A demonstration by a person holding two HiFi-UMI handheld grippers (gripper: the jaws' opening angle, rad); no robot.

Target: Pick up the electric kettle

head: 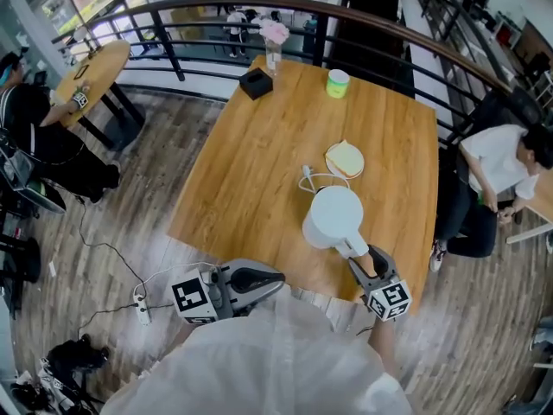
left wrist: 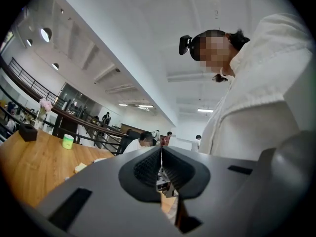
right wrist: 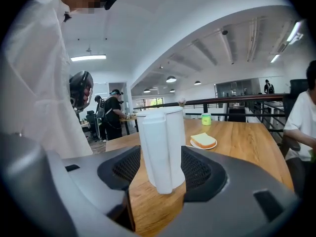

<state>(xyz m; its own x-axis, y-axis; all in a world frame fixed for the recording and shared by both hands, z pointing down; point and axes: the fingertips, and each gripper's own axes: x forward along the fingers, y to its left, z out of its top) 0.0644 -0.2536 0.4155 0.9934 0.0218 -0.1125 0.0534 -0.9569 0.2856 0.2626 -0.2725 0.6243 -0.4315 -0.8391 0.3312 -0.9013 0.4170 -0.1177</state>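
Observation:
A white electric kettle (head: pixel 333 217) stands on the wooden table (head: pixel 251 171) near its front edge, with its handle (head: pixel 352 249) turned toward me. My right gripper (head: pixel 363 262) is open at the handle. In the right gripper view the kettle (right wrist: pixel 160 147) rises upright between the two pads, with the gripper (right wrist: pixel 159 169) low around the handle and a little room on each side. My left gripper (head: pixel 275 282) hangs just off the table's front edge, left of the kettle. In the left gripper view it (left wrist: pixel 161 169) has its pads closed together with nothing between them.
Behind the kettle lie its white cord (head: pixel 313 178) and a plate with bread (head: pixel 345 159). A green cup (head: pixel 337 83), a black box (head: pixel 256 83) and a flower vase (head: pixel 273 46) stand at the far edge. A person (head: pixel 497 171) sits at the table's right; a railing (head: pixel 216 11) curves behind.

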